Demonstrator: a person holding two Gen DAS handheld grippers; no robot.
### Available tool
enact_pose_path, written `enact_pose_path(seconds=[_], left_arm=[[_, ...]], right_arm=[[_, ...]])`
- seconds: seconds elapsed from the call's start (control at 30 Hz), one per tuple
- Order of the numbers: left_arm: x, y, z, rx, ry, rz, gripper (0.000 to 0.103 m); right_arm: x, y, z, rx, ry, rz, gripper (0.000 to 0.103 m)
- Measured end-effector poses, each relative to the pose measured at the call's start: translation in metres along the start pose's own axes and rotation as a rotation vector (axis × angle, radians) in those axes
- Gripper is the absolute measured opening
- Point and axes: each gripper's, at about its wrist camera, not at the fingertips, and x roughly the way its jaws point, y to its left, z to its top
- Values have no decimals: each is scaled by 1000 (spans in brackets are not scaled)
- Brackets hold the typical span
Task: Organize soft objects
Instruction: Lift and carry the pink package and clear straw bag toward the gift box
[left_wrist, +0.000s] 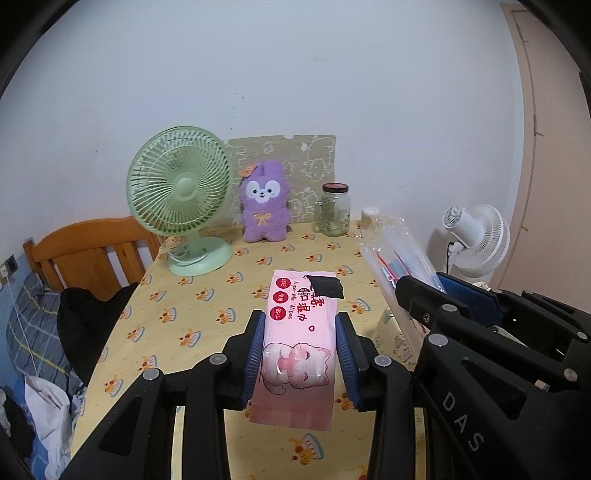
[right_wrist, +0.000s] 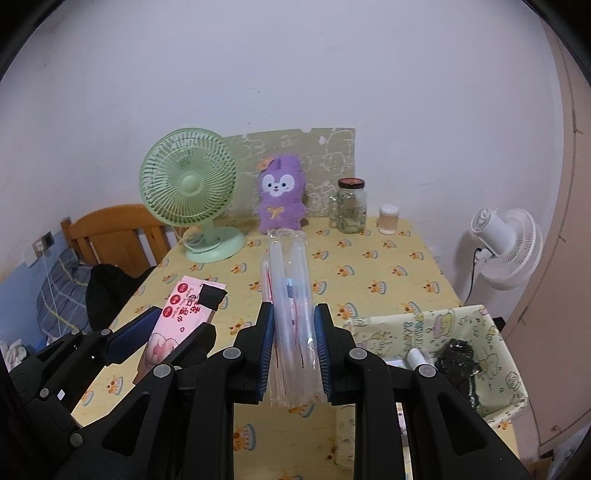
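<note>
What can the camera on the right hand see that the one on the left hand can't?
Only the right view shows the patterned fabric bin, with a black bundle inside. Only the left view shows the wipes pack head-on between the left tongs. Both show the green fan, purple plush, glass jar and the clear plastic bag clamped in the right tongs.

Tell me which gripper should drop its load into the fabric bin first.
Right. The right gripper holds the clear bag beside the bin; the left gripper, with the wipes, is farther away.
</note>
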Motion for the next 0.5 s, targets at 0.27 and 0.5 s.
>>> enact_pose_path(seconds=[0.27,0.5], left_arm=[[6,-23,2,20,-3,-29,38],[14,-42,2,27,5,-45,38]], right_arm=[[-3,-24,-2,21,-8,-29,25],[-1,-45,-4,40,-3,-47,25]])
